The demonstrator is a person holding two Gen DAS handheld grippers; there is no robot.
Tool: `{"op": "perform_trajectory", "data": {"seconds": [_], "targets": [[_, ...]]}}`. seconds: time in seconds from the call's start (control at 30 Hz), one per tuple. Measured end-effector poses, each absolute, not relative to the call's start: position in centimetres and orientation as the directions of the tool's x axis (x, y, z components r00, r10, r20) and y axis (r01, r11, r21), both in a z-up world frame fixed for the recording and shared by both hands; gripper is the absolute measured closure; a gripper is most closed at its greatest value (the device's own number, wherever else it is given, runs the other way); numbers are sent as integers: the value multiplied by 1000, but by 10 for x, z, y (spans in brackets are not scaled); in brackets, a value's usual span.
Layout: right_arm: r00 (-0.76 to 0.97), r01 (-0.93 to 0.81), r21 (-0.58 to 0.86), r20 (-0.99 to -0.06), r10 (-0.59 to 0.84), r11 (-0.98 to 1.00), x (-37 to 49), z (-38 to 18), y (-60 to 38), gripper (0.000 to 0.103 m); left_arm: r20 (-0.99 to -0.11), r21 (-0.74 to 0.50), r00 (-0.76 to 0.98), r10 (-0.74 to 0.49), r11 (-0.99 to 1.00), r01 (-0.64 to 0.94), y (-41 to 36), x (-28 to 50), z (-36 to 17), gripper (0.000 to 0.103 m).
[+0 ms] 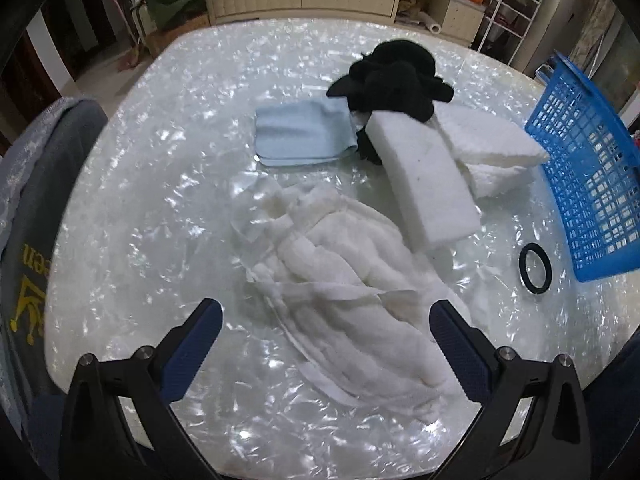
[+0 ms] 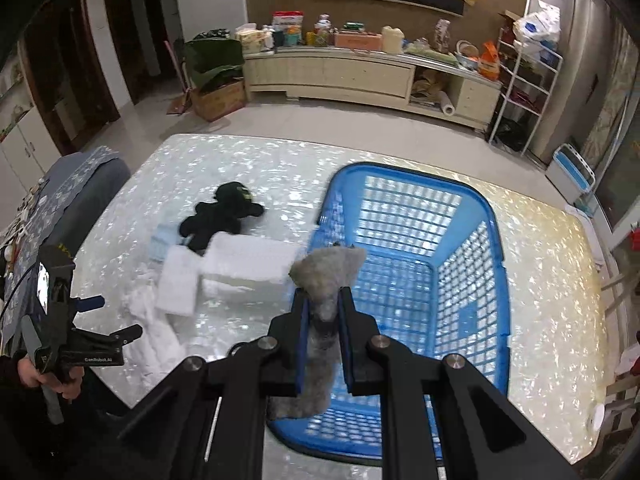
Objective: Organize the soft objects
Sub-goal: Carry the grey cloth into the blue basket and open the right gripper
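Gripping grey plush [image 2: 326, 280], R gripper [image 2: 323, 304], plush bottom hidden

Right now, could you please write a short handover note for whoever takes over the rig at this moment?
Right gripper: shut on the grey plush, held above the blue basket.
Left gripper: open, holding nothing, over the crumpled white towel.
On the table: the towel, white foam block, second white pad, black plush, light blue cloth, black ring.
Done: nothing lies in the basket yet.
Left: release the grey plush, then probably move the remaining soft items in.
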State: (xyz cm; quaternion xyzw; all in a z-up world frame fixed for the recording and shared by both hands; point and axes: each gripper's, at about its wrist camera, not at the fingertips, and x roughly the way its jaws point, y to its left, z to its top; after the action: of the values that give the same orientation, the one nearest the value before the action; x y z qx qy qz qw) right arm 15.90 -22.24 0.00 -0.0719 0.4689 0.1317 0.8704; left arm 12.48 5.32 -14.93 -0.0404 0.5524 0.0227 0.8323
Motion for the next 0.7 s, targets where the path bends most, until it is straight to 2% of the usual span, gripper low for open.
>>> {"op": "perform_trajectory", "data": {"seconds": [0.23,0.53,0.7], "targets": [[511,-239,-17,-853,111,971,175,-17,-244,90,-937,-57,348,-22,994,-91,52,139,-170,0],[465,-188,-137,-885,-35,973,198,-55,-258,89,-945,-74,325,-40,993,-94,51,148,-186,0],[405,-174,-104,-914,-25,979,205,-77,-260,89,-943,-48,332,-23,997,-67,48,155,-191,0]]}}
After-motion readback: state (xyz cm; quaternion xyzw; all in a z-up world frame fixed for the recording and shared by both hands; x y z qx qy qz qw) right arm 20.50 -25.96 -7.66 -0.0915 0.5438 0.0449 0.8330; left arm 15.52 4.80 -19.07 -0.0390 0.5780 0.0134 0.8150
